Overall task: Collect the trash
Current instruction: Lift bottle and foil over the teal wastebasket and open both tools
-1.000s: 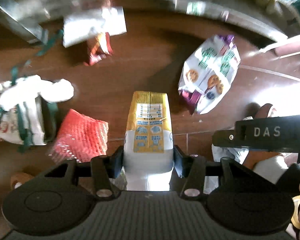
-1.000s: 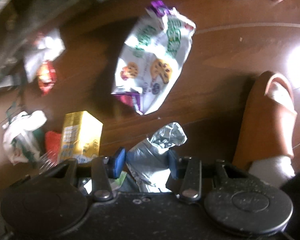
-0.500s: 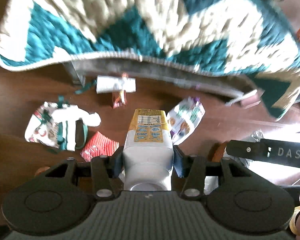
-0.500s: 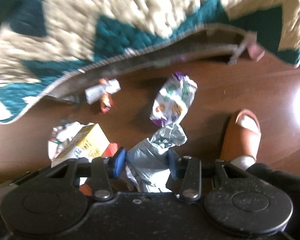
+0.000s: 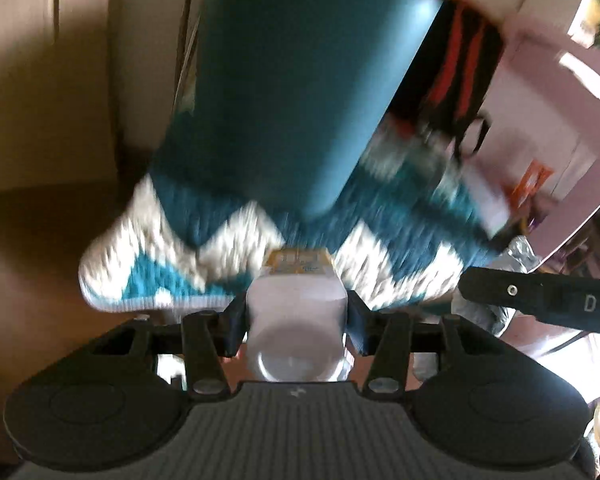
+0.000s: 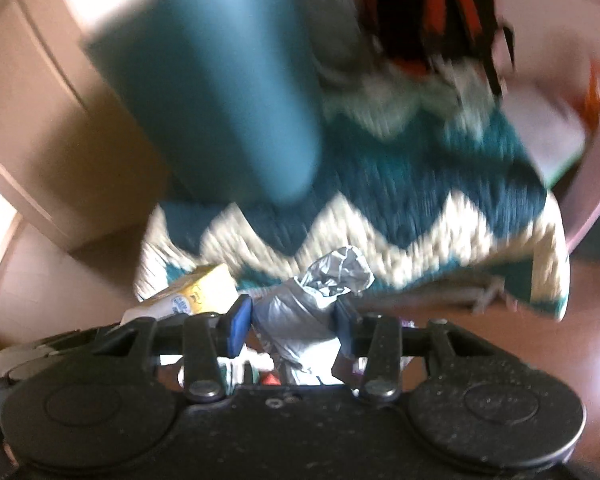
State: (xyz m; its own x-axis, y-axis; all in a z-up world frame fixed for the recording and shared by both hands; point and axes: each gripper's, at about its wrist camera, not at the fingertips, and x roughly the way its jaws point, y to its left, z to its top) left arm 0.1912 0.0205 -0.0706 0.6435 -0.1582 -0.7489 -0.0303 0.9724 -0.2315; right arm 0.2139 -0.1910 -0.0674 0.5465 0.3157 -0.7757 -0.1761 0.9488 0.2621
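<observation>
A yellow-and-white drink carton (image 5: 296,312) sits end-on between the jaws of my left gripper (image 5: 296,318), which is shut on it. My right gripper (image 6: 292,320) is shut on a crumpled silver wrapper (image 6: 320,292); its twisted top sticks up past the blue pads. The right wrist view catches the same carton (image 6: 192,294) at lower left. In the left wrist view, the right gripper's black body crosses the right edge, with a bit of the silver wrapper (image 5: 520,252) behind it. Both views are blurred and held high above the floor.
A teal-and-cream zigzag blanket (image 5: 228,256) drapes over a seat ahead, also seen as the blanket (image 6: 420,208) in the right wrist view. A plain teal cushion (image 5: 300,80) stands on it. A black-and-red bag (image 5: 460,68) lies further back. Beige furniture (image 5: 48,80) stands to the left.
Both grippers have risen from the floor, each still holding its item. The views tipped up from the wooden floor and its scattered trash to the blanket and cushion. Neither grip has changed.
</observation>
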